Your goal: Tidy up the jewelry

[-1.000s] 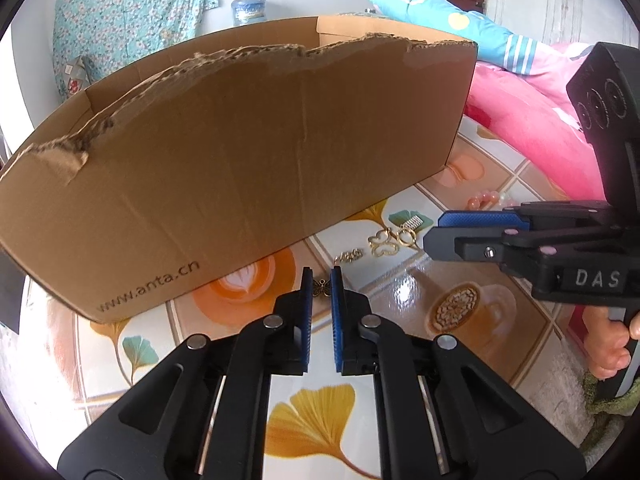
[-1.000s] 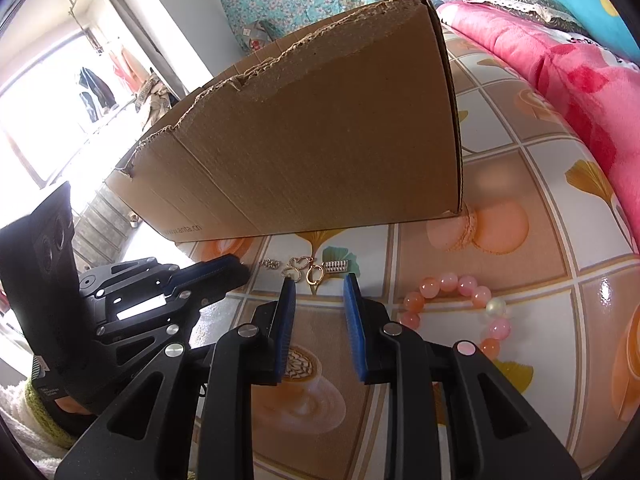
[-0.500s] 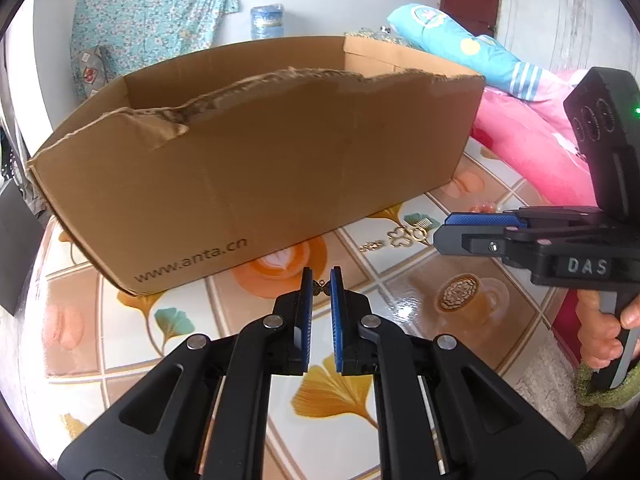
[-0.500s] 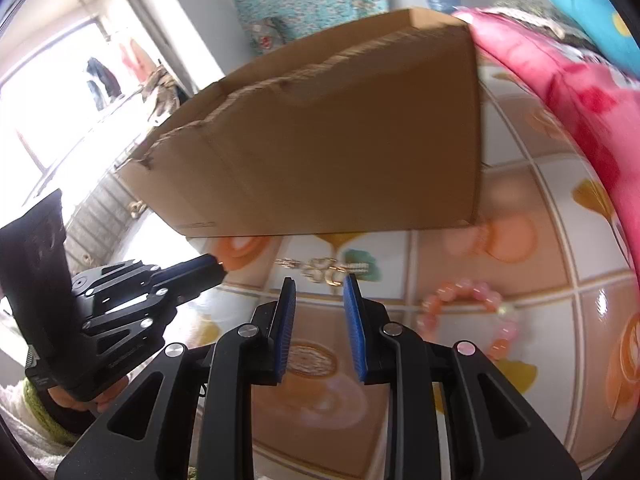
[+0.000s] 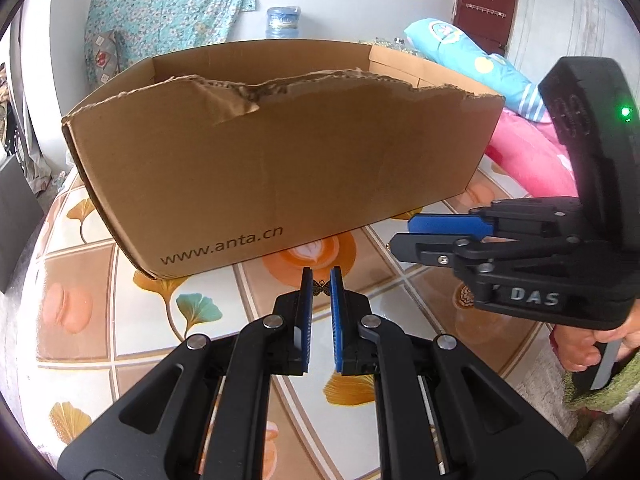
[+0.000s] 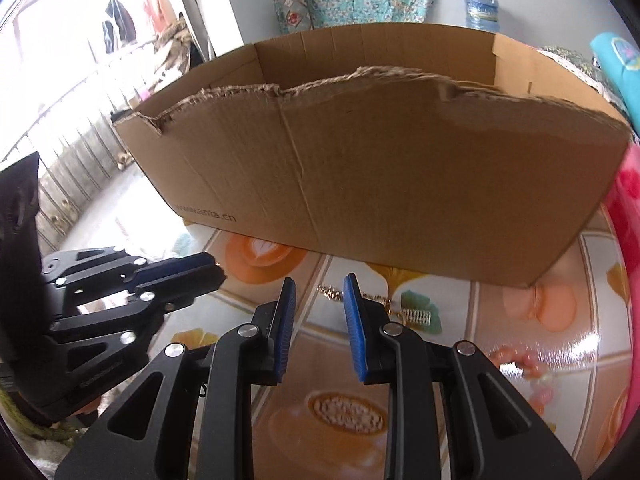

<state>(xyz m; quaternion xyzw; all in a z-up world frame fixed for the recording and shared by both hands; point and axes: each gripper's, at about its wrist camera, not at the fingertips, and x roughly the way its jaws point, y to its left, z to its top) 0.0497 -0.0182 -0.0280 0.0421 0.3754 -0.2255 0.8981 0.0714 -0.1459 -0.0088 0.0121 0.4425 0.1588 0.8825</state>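
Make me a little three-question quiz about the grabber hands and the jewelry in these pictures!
1. True or false: the left gripper pinches a small butterfly charm.
2. Which gripper holds nothing? A) left B) right
3. Fill in: the gold chain lies on the table in front of the cardboard ____.

Key:
1. True.
2. B; the right gripper is open and holds nothing.
3. Box.

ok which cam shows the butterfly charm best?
Left wrist. The butterfly charm sits centred and sharp, pinched between the left tool tips in front of the cardboard box. In the right wrist view, the left tool appears side-on and the charm can't be made out.
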